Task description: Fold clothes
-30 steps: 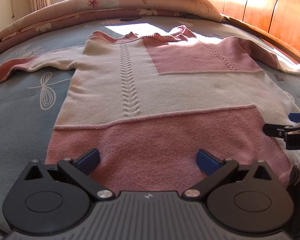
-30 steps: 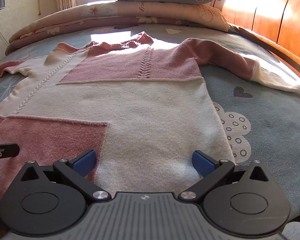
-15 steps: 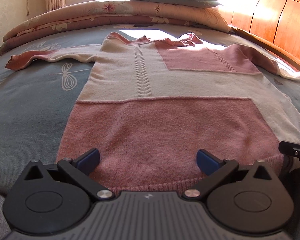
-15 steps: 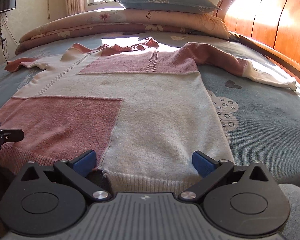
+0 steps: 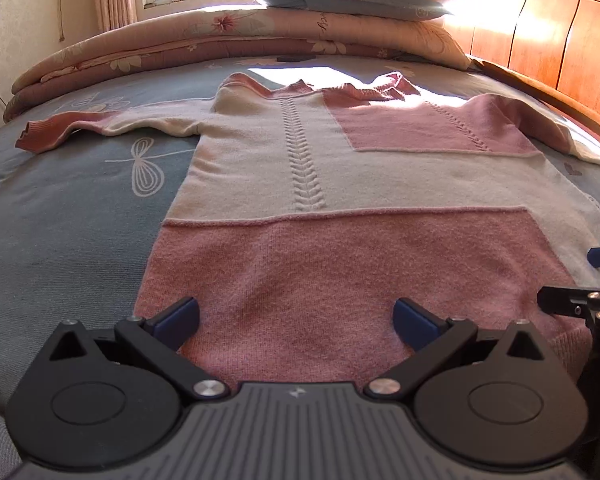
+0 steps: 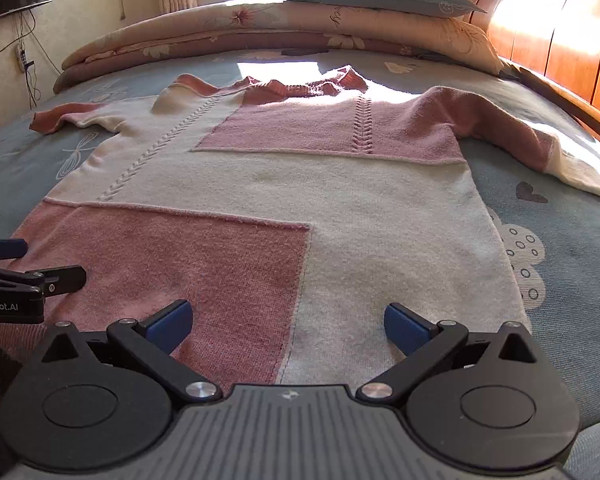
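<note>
Both grippers have slid forward again over the hem after pulling back half a second ago, so I judge I am lining up a first grasp. My left gripper (image 5: 296, 318) hangs with jaws spread wide, holding nothing, above the pink lower panel; my right gripper (image 6: 286, 322) is likewise released. Across the middle of both views the sweater (image 5: 364, 184) lies flat on the bed (image 5: 60, 208), sleeves out, nothing folded yet.

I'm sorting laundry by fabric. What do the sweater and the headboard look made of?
The sweater looks like soft knitted wool or acrylic: fuzzy matte surface, cable stitch, ribbed hem. Fibre can't be told. The headboard looks like varnished wood: orange panels with a glossy sheen in sunlight.
</note>
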`<action>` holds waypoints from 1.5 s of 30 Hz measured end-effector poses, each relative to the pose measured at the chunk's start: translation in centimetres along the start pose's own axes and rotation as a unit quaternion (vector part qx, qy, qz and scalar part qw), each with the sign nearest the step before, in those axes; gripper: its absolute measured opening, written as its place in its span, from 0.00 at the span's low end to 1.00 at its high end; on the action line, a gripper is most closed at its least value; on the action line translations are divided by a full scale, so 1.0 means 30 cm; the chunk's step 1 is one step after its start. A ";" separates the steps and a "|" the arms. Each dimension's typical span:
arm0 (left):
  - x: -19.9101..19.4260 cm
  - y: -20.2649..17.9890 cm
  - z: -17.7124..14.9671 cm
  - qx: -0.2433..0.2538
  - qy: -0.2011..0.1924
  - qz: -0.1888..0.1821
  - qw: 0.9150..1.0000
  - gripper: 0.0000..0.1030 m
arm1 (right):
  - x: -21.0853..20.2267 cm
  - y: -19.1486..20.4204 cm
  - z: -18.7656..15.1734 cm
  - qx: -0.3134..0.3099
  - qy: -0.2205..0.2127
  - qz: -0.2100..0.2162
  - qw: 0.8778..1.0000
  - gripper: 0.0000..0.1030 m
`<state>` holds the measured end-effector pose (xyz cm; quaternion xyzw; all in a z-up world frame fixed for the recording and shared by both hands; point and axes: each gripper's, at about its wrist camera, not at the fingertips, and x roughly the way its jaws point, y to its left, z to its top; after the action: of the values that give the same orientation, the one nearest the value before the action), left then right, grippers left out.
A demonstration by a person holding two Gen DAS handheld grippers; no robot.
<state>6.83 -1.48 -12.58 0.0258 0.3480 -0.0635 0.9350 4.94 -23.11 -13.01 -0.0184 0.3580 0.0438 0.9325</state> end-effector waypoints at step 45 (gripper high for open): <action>-0.004 0.010 -0.015 -0.015 -0.015 0.003 1.000 0.99 | -0.031 0.021 -0.042 0.013 -0.021 0.015 1.000 1.00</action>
<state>6.48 -1.13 -12.83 0.0117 0.3351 -0.0556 0.9405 3.34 -22.64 -13.33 0.0003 0.3390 0.0532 0.9393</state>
